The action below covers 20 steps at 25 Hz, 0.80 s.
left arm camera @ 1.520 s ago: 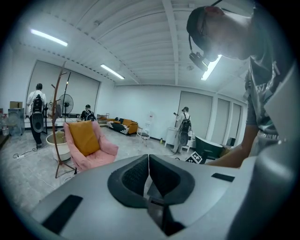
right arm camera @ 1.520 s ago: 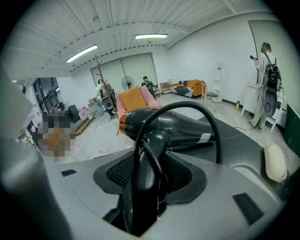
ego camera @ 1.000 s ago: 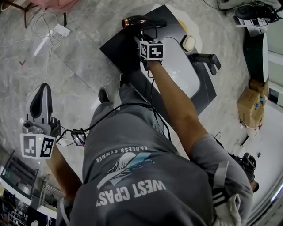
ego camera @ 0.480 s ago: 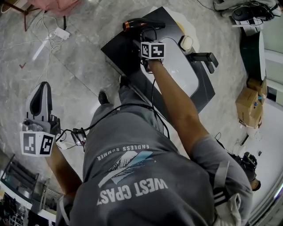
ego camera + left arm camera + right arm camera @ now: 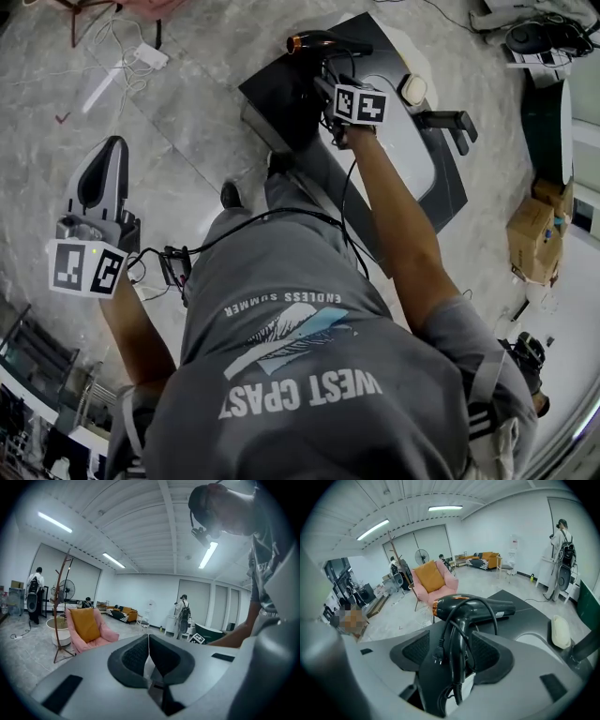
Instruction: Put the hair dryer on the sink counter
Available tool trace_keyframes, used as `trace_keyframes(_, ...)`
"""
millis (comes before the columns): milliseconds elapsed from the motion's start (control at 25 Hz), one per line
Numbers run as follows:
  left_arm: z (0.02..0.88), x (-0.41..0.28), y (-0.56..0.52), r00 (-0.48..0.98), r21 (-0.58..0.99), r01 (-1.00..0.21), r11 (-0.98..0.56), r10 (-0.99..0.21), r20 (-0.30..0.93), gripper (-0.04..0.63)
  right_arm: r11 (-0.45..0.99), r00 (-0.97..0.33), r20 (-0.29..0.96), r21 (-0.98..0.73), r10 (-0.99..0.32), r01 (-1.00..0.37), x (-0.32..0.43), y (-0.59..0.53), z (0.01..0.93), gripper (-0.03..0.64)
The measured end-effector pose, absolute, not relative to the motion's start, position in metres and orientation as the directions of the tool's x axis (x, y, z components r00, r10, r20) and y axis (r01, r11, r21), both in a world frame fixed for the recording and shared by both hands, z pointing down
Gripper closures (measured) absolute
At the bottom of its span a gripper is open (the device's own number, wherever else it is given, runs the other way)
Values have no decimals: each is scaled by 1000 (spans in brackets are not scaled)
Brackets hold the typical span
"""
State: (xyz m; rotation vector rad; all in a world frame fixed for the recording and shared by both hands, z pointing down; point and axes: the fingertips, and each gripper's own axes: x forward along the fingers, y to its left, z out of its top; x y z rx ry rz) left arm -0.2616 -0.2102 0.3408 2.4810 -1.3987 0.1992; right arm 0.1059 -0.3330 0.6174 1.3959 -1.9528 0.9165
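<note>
The black hair dryer (image 5: 319, 42) with a copper ring lies on the black sink counter (image 5: 281, 98), its cord looped round the handle. My right gripper (image 5: 330, 77) is over its handle. In the right gripper view the handle of the hair dryer (image 5: 471, 607) stands between the pads of my right gripper (image 5: 452, 649) with a gap on each side; the jaws have just been opening and are open. My left gripper (image 5: 105, 159) is held out over the floor at the left, shut and empty, and the left gripper (image 5: 148, 644) shows its pads together.
A white basin (image 5: 408, 155), a black faucet (image 5: 452, 122) and a pale soap-like piece (image 5: 411, 89) are on the counter. Cardboard boxes (image 5: 536, 246) stand at the right. A power strip with cords (image 5: 141, 58) lies on the floor. A pink armchair (image 5: 433, 581) is behind the counter.
The right gripper has drawn up and back a little from the hair dryer, which stays lying on the counter. The left gripper is much where it was.
</note>
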Motion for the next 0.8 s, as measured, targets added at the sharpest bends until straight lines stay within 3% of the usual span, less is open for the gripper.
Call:
trace_keyframes(400, 331, -263, -205, 537, 160, -843, -513, -812, 226, 575, 233, -375, 593, -304, -713, -924, 97, -331, 514, 335)
trace_keyframes(800, 322, -264, -198, 561, 153, -828, -540, -805, 193, 575, 344, -472, 313, -385, -824, -856, 77, -301, 366, 443)
